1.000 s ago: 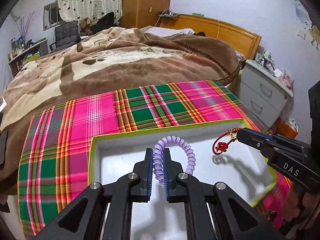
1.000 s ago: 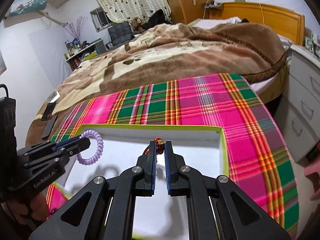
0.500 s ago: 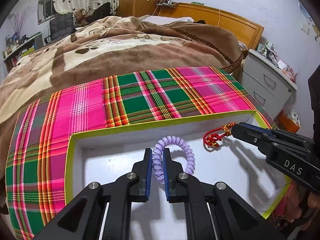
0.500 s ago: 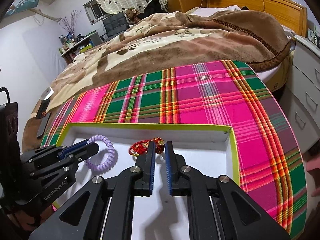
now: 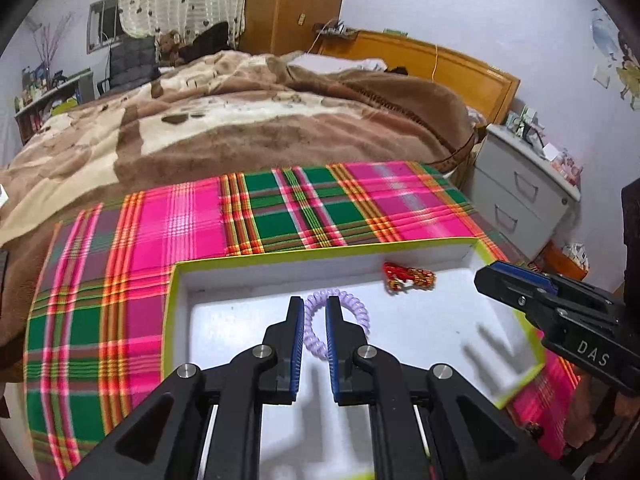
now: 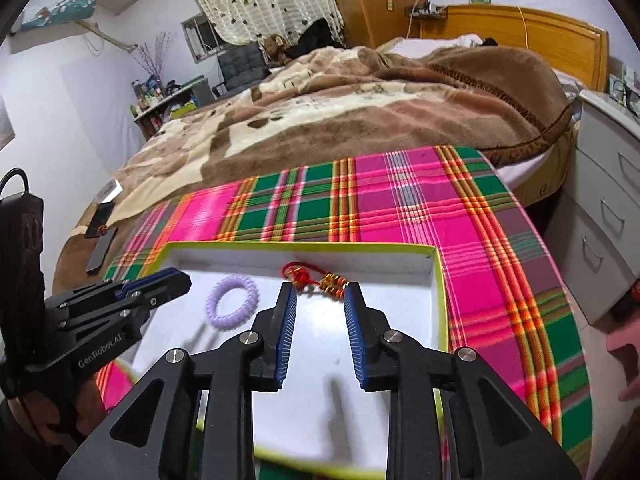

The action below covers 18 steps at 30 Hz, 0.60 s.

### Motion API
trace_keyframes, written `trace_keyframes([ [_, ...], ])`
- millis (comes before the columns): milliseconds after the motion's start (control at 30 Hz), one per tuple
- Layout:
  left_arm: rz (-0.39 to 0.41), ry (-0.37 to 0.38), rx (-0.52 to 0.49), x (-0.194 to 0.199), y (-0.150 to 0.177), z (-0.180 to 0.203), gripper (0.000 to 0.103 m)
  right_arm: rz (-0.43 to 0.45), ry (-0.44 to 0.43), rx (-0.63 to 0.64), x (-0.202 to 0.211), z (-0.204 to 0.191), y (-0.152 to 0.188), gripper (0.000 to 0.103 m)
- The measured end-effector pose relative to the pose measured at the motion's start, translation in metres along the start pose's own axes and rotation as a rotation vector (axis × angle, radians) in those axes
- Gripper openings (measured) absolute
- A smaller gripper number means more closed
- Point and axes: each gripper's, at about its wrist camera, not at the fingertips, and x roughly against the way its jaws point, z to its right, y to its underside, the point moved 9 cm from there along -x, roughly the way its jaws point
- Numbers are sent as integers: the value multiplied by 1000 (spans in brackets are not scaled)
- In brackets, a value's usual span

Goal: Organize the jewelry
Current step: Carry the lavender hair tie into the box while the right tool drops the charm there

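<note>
Left to right in the right wrist view: left gripper (image 6: 182,280) at lower left, narrowly parted, purple coil bracelet (image 6: 233,300) lying loose in the white tray (image 6: 436,280); at centre, right gripper (image 6: 320,294) just opened, apart, red knotted charm (image 6: 316,278) resting free beyond the tips.
</note>
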Motion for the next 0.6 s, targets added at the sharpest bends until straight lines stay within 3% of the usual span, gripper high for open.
trace_keyframes([
  [300, 105, 3, -24, 71, 29, 14, 10, 80, -12, 50, 66, -23, 36, 26],
  [600, 169, -1, -45, 129, 83, 32, 10, 135, -3, 89, 117, -40, 80, 26],
])
